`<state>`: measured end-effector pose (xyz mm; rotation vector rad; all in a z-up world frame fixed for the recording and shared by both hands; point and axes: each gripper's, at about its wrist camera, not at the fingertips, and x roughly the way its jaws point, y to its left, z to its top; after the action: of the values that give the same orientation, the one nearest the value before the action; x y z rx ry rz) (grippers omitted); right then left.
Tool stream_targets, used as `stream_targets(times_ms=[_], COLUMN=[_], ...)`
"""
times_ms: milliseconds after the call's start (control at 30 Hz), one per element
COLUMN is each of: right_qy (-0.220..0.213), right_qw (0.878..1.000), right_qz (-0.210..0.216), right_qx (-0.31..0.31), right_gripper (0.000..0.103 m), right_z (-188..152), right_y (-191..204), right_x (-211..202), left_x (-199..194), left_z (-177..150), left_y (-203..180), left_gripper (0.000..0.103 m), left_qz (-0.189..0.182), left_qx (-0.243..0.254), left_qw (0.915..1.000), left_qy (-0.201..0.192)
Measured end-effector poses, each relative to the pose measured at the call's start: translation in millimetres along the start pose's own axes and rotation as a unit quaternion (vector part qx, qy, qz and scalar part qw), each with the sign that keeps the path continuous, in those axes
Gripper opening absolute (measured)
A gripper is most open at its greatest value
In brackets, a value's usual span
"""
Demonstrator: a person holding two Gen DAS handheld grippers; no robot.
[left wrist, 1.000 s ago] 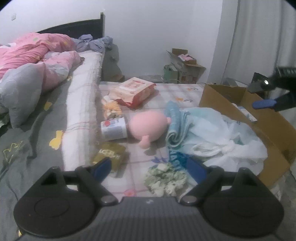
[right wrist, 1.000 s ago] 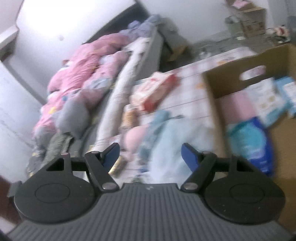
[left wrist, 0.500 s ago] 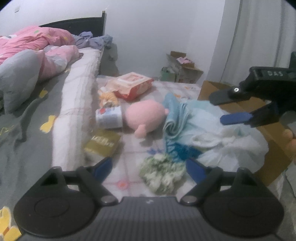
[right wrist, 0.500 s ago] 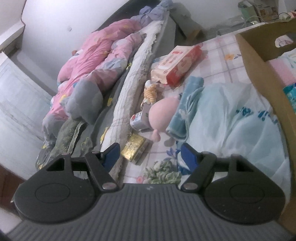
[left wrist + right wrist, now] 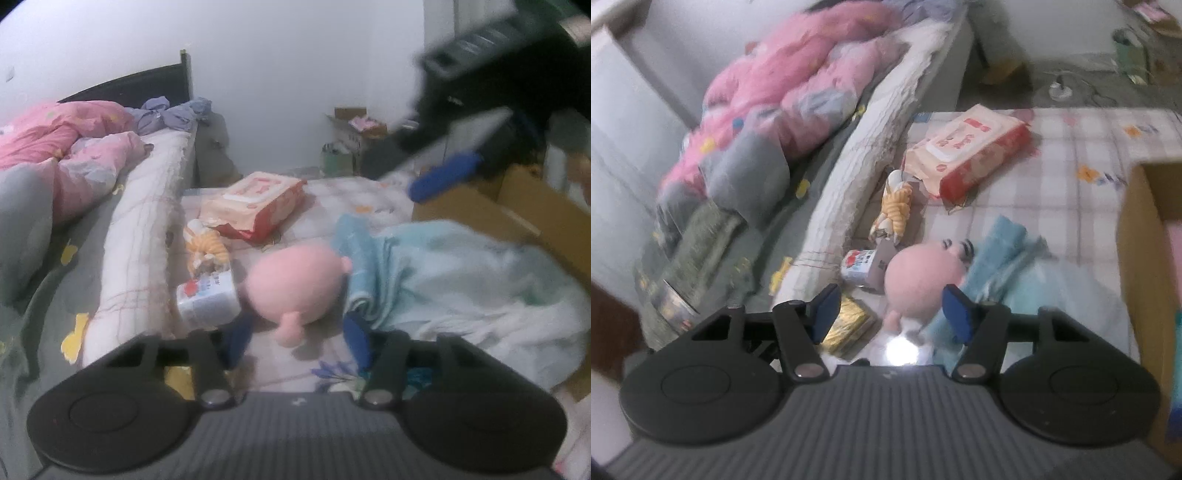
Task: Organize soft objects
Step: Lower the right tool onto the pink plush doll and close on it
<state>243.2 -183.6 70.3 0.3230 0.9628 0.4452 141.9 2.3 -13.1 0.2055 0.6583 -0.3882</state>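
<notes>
A pink plush toy lies on the checked floor mat, also in the right wrist view. A folded blue towel and a pale blue cloth lie to its right. My left gripper is open, low and just in front of the plush. My right gripper is open, above the plush with a finger on each side of it. It shows blurred at the upper right of the left wrist view.
A cardboard box stands right of the cloth. A wet-wipes pack, a yellow striped toy, a small tissue pack and a gold packet lie on the mat. A bed with a pink quilt runs along the left.
Both grippers have moved in toward the pink plush. The right gripper came from over the box to above the plush. The green floral cloth has dropped out of the left view.
</notes>
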Motion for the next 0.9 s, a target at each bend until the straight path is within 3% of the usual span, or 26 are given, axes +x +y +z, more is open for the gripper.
stream_targets(times_ms=[200, 267, 367, 400, 500, 700, 900], right_qy=[0.066, 0.081, 0.092, 0.092, 0.086, 0.060, 0.005], right_qw=[0.997, 0.996, 0.995, 0.995, 0.996, 0.998, 0.998], right_qz=[-0.017, -0.017, -0.019, -0.019, -0.015, 0.012, 0.049], right_qx=[-0.022, -0.015, -0.014, -0.014, -0.008, 0.017, 0.026], right_gripper=[0.056, 0.055, 0.054, 0.054, 0.054, 0.053, 0.053], right_z=[31.3, 33.3, 30.1, 29.5, 27.7, 29.6, 27.2], right_y=[-10.1, -15.8, -21.4, -22.4, -25.5, -26.6, -9.8], right_x=[77.7, 96.5, 113.0, 115.2, 112.7, 90.7, 37.8], left_x=[46.4, 57.2, 71.0, 74.8, 75.3, 47.1, -9.3], left_z=[6.0, 7.3, 8.3, 8.5, 11.4, 33.3, 59.0], left_y=[-1.0, -0.8, -0.9, 0.0, 5.9, 20.1, 23.9], left_gripper=[0.052, 0.048, 0.028, 0.017, 0.010, 0.000, 0.000], left_qz=[-0.004, -0.007, -0.007, -0.004, -0.003, -0.006, -0.016], left_qx=[0.021, 0.019, 0.021, 0.018, -0.004, -0.057, -0.069], left_qw=[0.9983, 0.9977, 0.9965, 0.9961, 0.9958, 0.9975, 0.9972], left_qy=[0.054, 0.064, 0.080, 0.086, 0.092, 0.042, -0.026])
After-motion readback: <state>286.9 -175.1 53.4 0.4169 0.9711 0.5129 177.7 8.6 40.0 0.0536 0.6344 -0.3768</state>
